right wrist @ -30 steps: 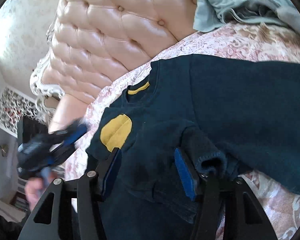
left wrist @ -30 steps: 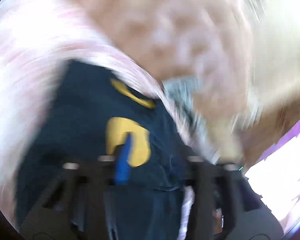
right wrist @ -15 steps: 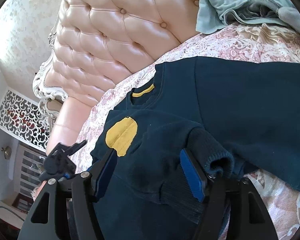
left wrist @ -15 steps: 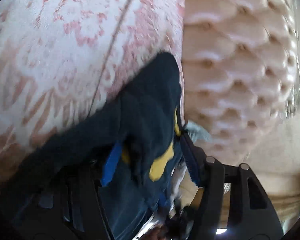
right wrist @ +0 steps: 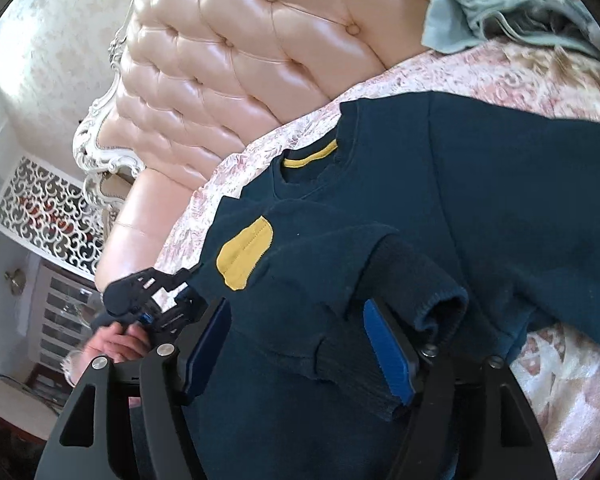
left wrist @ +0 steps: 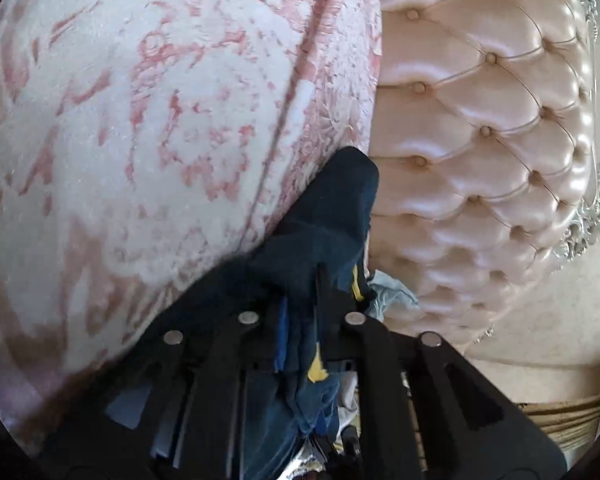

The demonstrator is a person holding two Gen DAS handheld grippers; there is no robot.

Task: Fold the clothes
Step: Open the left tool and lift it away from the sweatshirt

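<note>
A dark navy sweater point(right wrist: 480, 184) with a yellow elbow patch point(right wrist: 244, 256) and yellow neck trim lies on the pink patterned bedspread point(right wrist: 500, 76). One sleeve is folded across its body, with the ribbed cuff point(right wrist: 436, 300) near my right gripper point(right wrist: 300, 344). That gripper is open, its blue pads on either side of the fabric. My left gripper point(left wrist: 300, 316) is shut on the sweater's edge point(left wrist: 328, 216). It also shows at the left of the right wrist view point(right wrist: 148, 296), held by a hand.
A tufted pink headboard point(right wrist: 240, 52) runs behind the bed and fills the right of the left wrist view point(left wrist: 492, 152). A grey-blue garment point(right wrist: 500, 8) lies heaped by the headboard. A white lattice screen point(right wrist: 44, 216) and a cabinet stand beyond the bed's side.
My left gripper swung to the sweater's edge by the headboard and closed on the fabric. My right gripper stayed open over the folded sleeve, shifting only slightly.
</note>
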